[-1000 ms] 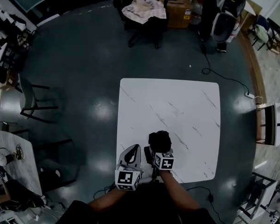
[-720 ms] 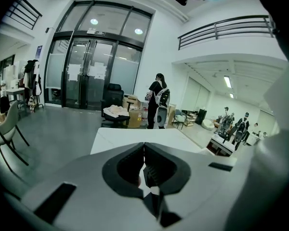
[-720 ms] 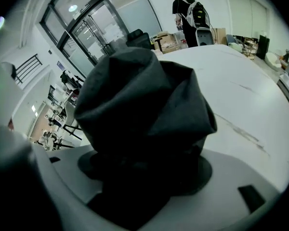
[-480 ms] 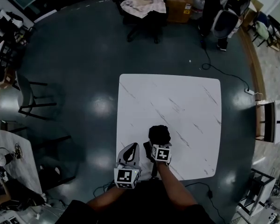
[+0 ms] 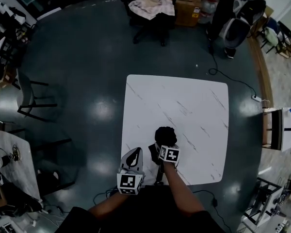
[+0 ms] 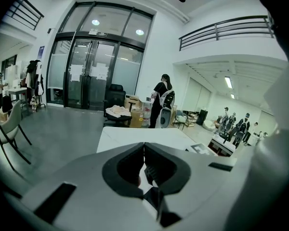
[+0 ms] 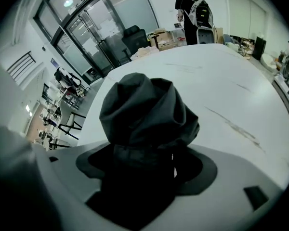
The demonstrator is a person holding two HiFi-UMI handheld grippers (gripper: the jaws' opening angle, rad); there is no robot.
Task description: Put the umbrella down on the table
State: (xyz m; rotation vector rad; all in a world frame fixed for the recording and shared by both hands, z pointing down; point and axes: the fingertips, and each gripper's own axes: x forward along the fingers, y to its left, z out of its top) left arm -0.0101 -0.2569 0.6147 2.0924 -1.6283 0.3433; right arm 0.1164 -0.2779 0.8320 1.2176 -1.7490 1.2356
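**Umbrella**: compact, black and folded, with its fabric gathered into a rumpled, rounded bunch at the far end. It is positioned over the white, grey-veined table, close to the near edge and left of centre, pointing away from that edge. Its near part stands between the jaws of the right gripper, which have just been opening.

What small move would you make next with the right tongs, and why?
Probably draw the right tongs straight back off the black folded fabric umbrella. Their jaws have just been opening, a sliver of light shows beside the umbrella between them, and it seems to rest on the white marbled table, so it looks released.
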